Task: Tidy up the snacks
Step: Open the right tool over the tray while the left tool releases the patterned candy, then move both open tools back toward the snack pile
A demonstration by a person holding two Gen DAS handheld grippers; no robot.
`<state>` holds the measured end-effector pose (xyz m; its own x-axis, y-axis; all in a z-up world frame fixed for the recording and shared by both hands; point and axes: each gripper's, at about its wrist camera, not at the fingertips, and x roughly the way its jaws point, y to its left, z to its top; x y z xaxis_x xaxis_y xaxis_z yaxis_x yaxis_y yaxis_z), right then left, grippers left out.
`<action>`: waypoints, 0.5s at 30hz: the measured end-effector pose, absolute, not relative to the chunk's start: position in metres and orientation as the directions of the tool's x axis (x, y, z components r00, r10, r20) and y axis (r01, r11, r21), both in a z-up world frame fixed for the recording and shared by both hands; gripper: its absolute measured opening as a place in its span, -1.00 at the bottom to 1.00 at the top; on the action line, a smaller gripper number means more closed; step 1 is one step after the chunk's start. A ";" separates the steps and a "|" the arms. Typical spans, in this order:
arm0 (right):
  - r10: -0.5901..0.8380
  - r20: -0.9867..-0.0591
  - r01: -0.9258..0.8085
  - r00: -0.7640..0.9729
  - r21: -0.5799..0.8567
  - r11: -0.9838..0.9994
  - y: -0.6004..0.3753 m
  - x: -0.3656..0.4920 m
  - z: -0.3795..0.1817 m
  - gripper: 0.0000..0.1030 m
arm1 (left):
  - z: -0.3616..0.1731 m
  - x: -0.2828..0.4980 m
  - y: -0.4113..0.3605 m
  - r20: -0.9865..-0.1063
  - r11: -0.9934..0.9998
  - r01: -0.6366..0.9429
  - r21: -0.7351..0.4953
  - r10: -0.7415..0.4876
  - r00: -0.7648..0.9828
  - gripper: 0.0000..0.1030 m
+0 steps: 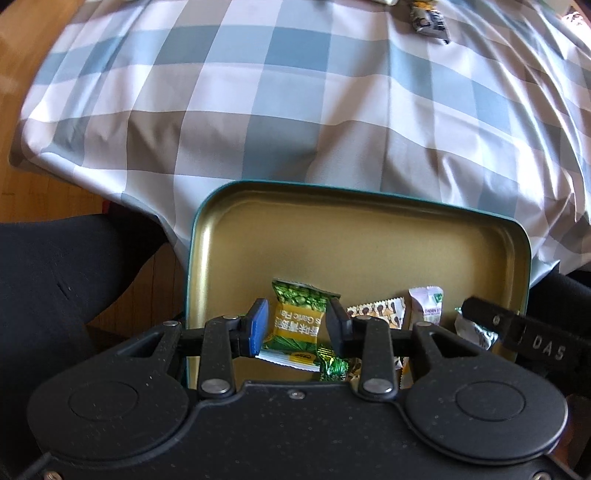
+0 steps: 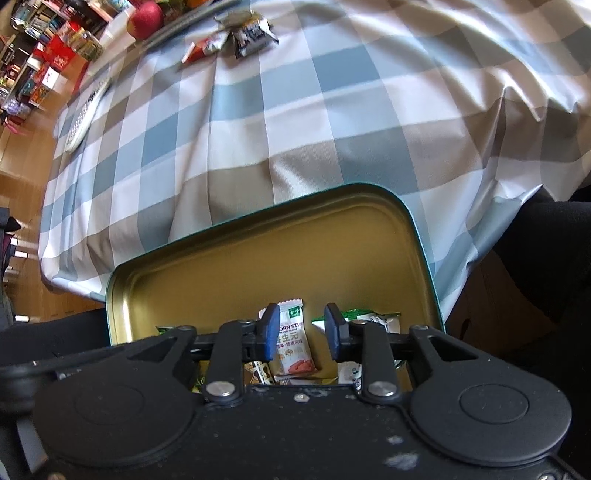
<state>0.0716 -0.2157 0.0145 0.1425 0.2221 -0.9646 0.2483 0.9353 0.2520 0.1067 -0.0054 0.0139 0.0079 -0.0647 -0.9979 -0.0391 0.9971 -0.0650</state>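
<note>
**Snack tin, contents and clearances**

My left gripper [image 1: 297, 325] hangs over the gold-lined tin [image 1: 369, 243], jaws parted around a green pea packet [image 1: 299, 317] reading "Garlic Pea"; I cannot tell if they touch it. My right gripper [image 2: 301, 332], jaws apart, frames a white packet [image 2: 293, 339] marked "CORN STR". The tin's far half is bare. Loose snacks [image 2: 251, 33] lie well apart on the checked tablecloth [image 2: 295, 129].

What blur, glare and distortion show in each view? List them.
Left wrist view: fisheye bends the checked tablecloth edges; the far black snack packet is soft; soft sheen on the gold inside of the tin. Right wrist view: the shelves and remote control at left smear with blur; bright sunlight washes out the cloth at top right; the corn-strip packet reads sharp.
</note>
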 end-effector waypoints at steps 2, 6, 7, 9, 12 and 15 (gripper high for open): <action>0.238 -0.967 0.256 0.093 0.254 0.933 -0.218 0.078 0.011 -0.39 | 0.015 0.114 -0.004 -0.998 0.998 -0.039 -0.058 -0.059 -0.013 -0.14; 0.269 -0.963 0.271 -0.002 0.258 0.927 -0.224 0.090 0.004 -0.35 | 0.017 0.129 -0.005 -0.998 0.999 -0.020 -0.040 -0.040 -0.042 -0.14; 0.274 -0.961 0.273 -0.022 0.258 0.927 -0.225 0.093 0.004 -0.34 | 0.018 0.133 -0.006 -0.998 0.999 -0.011 -0.037 -0.037 -0.049 -0.14; 0.275 -0.960 0.267 -0.056 0.251 0.931 -0.226 0.100 0.004 -0.34 | 0.019 0.143 -0.007 -0.998 1.000 0.002 -0.031 -0.031 -0.060 -0.14; 0.246 -0.966 0.237 -0.074 0.223 0.946 -0.226 0.111 0.009 -0.30 | 0.023 0.158 -0.008 -0.998 1.000 0.008 -0.021 -0.021 -0.061 -0.14; 0.217 -0.974 0.203 -0.070 0.199 0.959 -0.225 0.125 0.015 -0.27 | 0.027 0.175 -0.010 -0.999 1.000 0.009 -0.007 -0.007 -0.043 -0.14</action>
<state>0.1250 -0.2250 0.0152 -0.0700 0.2168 -0.9737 0.2027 0.9588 0.1989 0.1751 -0.0096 0.0273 -0.0432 -0.0067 -0.9990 0.0086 0.9999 -0.0071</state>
